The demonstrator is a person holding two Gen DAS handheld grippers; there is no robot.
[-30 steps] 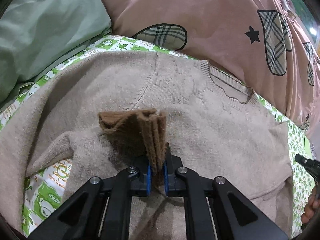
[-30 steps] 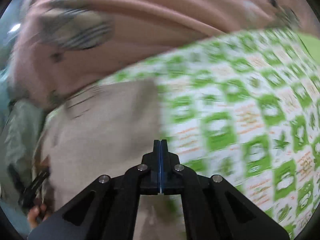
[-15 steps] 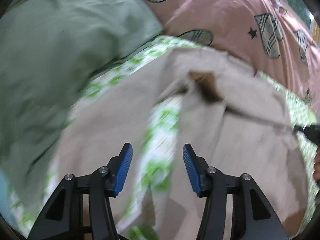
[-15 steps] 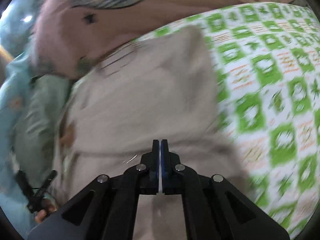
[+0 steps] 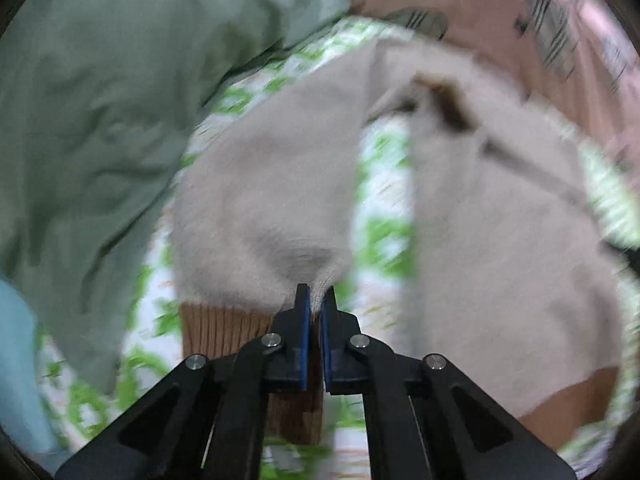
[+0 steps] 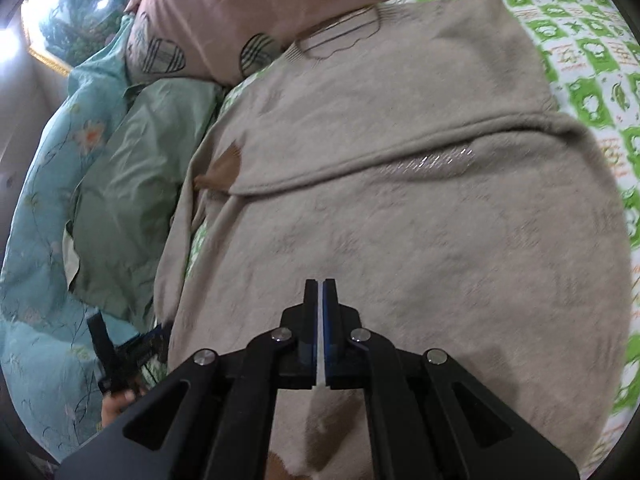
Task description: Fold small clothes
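The left gripper [image 5: 314,300] is pinched on the beige sweater [image 5: 500,240] at its left sleeve [image 5: 264,208], biting the knit just above the brown ribbed cuff [image 5: 224,328]. The bite is thin: only a small tuft of fabric sits between the blue pads, so a quick pull could slip the soft knit free and drop the sleeve short of the body. Dragging without lifting could also haul the whole garment sideways across the green-and-white patterned sheet [image 5: 380,216] and undo the part already folded.

The right gripper [image 6: 321,300] has its jaws pressed together with nothing between them, hovering over the near part of the sweater's body; whether its tips touch the knit cannot be told.

Further out, the held sleeve runs up and away from the left gripper, apart from the body with a strip of sheet showing between. In the right wrist view the other sleeve [image 6: 400,152] lies folded across the chest, its brown cuff [image 6: 224,170] at the left edge. Beyond lie the collar [image 6: 340,36], a green pillow [image 5: 120,80] at far left and a pink quilt [image 6: 240,0].
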